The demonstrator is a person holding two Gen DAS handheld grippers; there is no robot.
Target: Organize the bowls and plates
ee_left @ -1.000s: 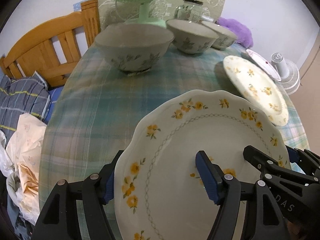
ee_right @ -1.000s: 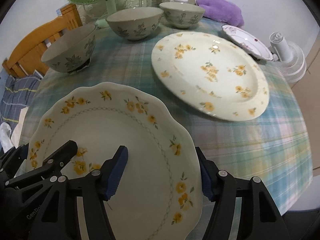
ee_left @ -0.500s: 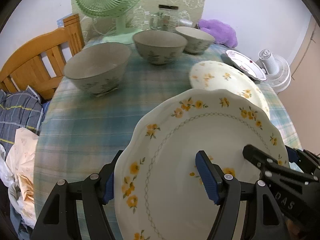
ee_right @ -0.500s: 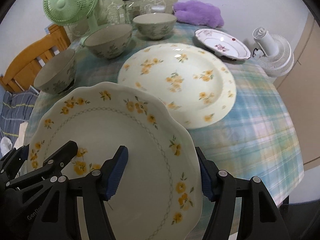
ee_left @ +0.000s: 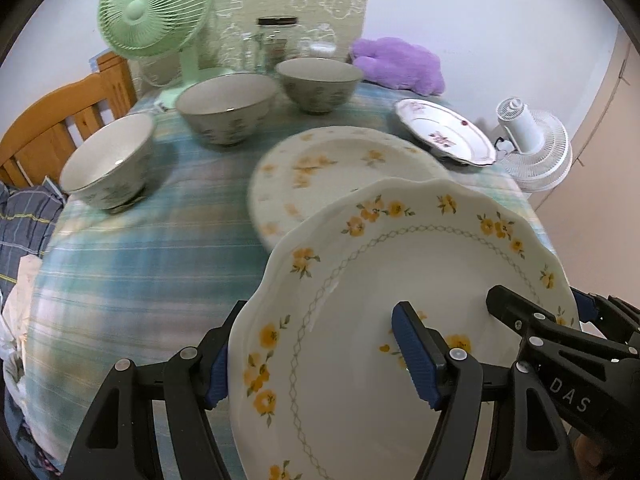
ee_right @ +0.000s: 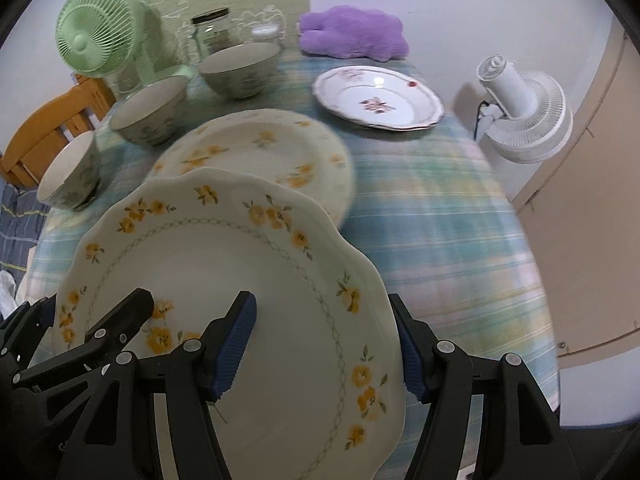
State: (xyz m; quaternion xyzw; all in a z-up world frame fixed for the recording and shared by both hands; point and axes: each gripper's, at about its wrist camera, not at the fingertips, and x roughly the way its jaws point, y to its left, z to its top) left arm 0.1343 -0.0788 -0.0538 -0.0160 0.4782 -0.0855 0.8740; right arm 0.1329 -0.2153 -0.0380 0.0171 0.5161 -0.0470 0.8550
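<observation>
The scalloped plate (ee_left: 400, 280) looks like glazed ceramic, smooth and softly glossy. The yellow-flowered plate (ee_left: 340, 168) behind it and the pink-flowered plate (ee_right: 378, 98) share that shiny glaze. The three bowls (ee_left: 226, 108) are ceramic with a duller grey outside. The tablecloth (ee_left: 140, 260) is woven checked cloth, matt. The chair (ee_left: 52, 128) is varnished wood. The green fan (ee_left: 154, 12) and white fan (ee_right: 524, 116) are plastic. The jar (ee_left: 278, 42) is clear glass. The purple cushion (ee_right: 352, 38) is fuzzy plush.
</observation>
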